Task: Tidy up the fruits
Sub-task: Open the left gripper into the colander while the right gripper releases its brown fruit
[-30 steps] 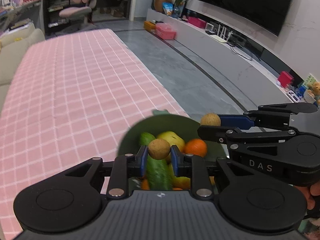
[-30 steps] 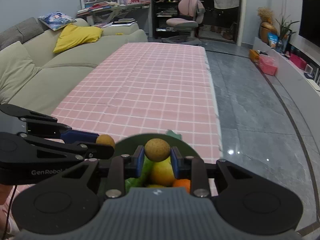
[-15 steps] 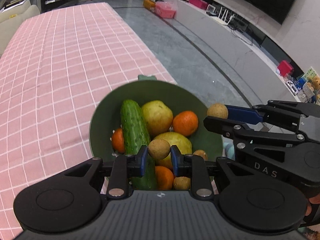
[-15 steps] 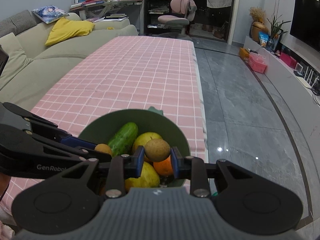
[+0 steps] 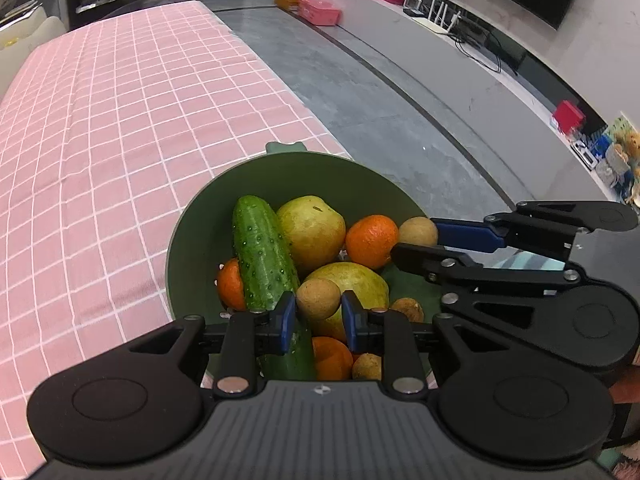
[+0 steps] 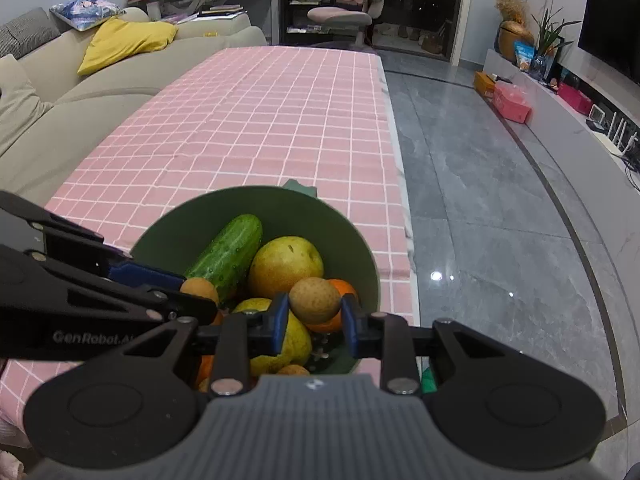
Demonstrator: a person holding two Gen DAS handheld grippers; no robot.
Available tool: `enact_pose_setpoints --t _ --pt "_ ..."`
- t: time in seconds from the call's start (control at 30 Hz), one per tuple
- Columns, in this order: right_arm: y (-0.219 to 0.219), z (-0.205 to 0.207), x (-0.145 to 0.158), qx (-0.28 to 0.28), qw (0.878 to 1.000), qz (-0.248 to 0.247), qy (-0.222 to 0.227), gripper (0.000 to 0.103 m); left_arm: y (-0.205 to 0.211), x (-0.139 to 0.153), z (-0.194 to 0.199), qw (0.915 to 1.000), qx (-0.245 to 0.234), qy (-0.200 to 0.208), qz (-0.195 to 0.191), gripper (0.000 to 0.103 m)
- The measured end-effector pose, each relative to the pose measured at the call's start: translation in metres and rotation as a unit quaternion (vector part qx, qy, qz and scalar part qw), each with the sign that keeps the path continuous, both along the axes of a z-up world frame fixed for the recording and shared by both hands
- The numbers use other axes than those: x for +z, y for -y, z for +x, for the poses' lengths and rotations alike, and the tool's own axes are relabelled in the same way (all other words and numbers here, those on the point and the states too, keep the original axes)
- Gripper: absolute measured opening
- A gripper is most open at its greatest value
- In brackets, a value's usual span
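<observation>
Both the left tongs [image 5: 318, 316] and the right tongs [image 6: 315, 316] are clenched on a small brown fruit [image 5: 319, 299], each held directly above the green bowl [image 5: 304, 172] on the counter [image 5: 100, 140], so release needs only lowering.

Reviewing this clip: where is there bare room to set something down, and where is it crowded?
Free: the pink checked tablecloth between the green bowl and the sofa, running to the far table end. Crowded: the bowl's inside, piled with cucumber, pears and oranges, with both grippers holding small brown fruits over it.
</observation>
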State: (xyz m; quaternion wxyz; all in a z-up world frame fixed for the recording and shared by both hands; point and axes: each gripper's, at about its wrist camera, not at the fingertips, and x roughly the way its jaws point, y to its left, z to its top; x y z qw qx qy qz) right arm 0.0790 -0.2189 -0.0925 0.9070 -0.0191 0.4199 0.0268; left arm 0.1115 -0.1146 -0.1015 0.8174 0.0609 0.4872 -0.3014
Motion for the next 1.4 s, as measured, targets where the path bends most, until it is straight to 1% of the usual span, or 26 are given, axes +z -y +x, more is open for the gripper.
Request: enact_pose_setpoints --t 0.1,0.2,0.33,0.47,0.67,0.73,0.77,0.83,0.97,1.03,1.13,1.23,1.4 --pt "0.001 0.005 -0.005 -0.002 1.000 -0.002 -0.007 0.024 0.000 -0.002 0.002 0.9999 -0.004 -0.008 -0.007 0.028" --pt "0.001 0.008 -0.008 -0.004 1.000 0.001 -0.015 0.024 -0.004 -0.006 0.006 0.9994 -0.004 -0.022 -0.028 0.030" --pt "0.001 0.011 -0.012 -0.005 1.000 0.001 -0.020 0.024 -0.008 -0.010 0.007 0.9985 -0.018 -0.021 -0.047 0.031" --pt "0.001 0.012 -0.014 -0.004 1.000 0.001 -0.024 0.024 -0.013 -0.012 0.008 0.9974 -0.020 -0.024 -0.065 0.035" --pt "0.003 0.013 -0.015 -0.004 1.000 0.006 -0.024 0.025 -0.021 -0.010 0.012 0.9969 -0.020 -0.025 -0.072 0.035" --pt "0.002 0.013 -0.015 0.000 1.000 0.008 -0.023 0.025 -0.023 -0.009 0.012 0.9965 -0.025 -0.026 -0.076 0.041" --pt "0.001 0.012 -0.015 0.003 1.000 0.010 -0.022 0.025 -0.025 -0.007 0.012 0.9963 -0.026 -0.027 -0.077 0.042" --pt "0.000 0.012 -0.015 0.010 1.000 0.013 -0.021 0.025 -0.027 -0.004 0.012 0.9972 -0.019 -0.020 -0.070 0.046" --pt "-0.004 0.011 -0.016 0.027 0.999 0.021 -0.027 0.025 -0.035 0.003 0.014 0.9989 -0.008 0.002 -0.046 0.047" --pt "-0.007 0.010 -0.016 0.031 0.998 0.029 -0.041 0.025 -0.040 0.005 0.016 0.9993 0.003 0.010 -0.036 0.047" --pt "-0.010 0.010 -0.015 0.030 0.996 0.051 -0.062 0.025 -0.048 0.008 0.019 0.9992 0.013 0.015 -0.034 0.047" --pt "-0.015 0.008 -0.015 0.040 0.995 0.068 -0.065 0.025 -0.051 0.010 0.019 0.9992 0.019 0.019 -0.030 0.047" --pt "-0.024 0.007 -0.021 0.048 0.993 0.064 -0.090 0.025 -0.053 0.011 0.018 0.9994 0.019 0.024 -0.017 0.047"
